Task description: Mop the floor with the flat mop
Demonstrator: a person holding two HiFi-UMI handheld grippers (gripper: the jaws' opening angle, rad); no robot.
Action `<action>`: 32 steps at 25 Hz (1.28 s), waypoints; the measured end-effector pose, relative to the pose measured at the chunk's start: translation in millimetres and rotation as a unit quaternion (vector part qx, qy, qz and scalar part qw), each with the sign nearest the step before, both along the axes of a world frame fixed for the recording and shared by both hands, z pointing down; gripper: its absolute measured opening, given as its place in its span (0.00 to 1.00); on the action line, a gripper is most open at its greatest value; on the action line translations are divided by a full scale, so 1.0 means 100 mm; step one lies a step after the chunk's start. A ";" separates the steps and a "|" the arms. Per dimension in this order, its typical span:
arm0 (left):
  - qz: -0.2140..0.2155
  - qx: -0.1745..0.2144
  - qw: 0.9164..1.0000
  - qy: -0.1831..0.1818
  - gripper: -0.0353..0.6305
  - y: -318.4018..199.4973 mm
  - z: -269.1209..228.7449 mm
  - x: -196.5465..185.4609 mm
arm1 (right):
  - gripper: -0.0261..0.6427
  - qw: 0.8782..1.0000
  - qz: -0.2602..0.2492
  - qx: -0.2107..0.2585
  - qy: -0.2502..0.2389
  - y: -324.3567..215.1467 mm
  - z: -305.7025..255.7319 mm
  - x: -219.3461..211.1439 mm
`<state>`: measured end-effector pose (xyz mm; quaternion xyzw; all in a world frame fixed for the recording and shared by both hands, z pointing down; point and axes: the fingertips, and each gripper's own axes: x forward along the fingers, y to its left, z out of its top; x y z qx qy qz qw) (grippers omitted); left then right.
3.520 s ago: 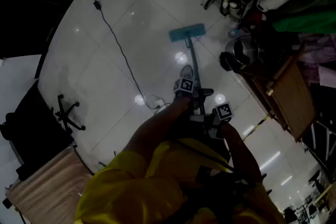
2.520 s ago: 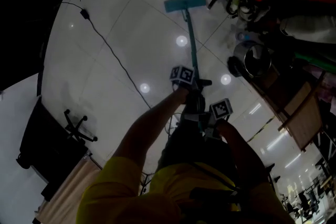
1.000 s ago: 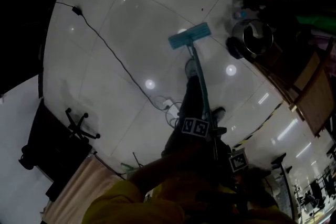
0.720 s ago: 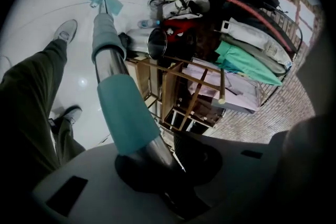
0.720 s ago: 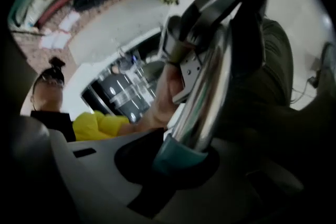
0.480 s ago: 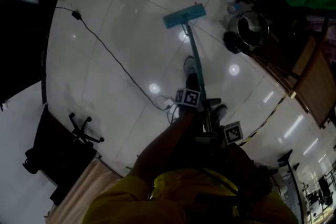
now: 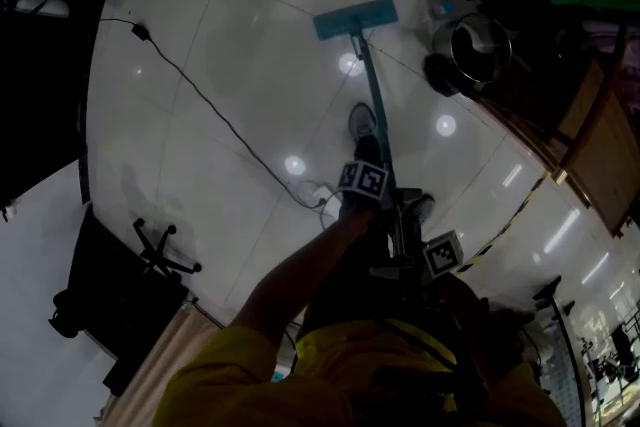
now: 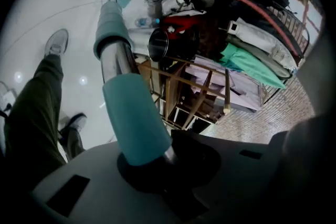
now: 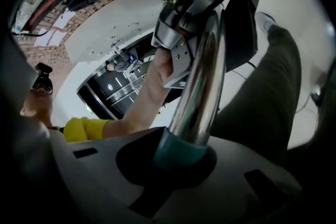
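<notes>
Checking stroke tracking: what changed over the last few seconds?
The mop head slid forward over the floor, away from the person, after being pulled back a second ago. Nothing was let go: the left gripper and right gripper stay clamped on the mop handle. The cable and pot stayed put.

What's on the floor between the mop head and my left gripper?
In the head view, only the mop pole crosses that stretch, with a shoe just beside it.

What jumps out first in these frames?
A teal mop head lies flat on the glossy white floor, top centre of the head view, its pole running back to the person. Both the left gripper and right gripper are shut on that pole. A black cable snakes across the floor to its left.
</notes>
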<state>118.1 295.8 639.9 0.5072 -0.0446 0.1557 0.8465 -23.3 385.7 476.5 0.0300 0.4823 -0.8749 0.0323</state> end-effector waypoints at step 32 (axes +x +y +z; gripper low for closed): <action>-0.138 -0.035 0.990 0.009 0.10 0.58 -0.41 0.12 | 0.10 0.999 -0.040 0.017 -0.009 0.63 -0.35 0.24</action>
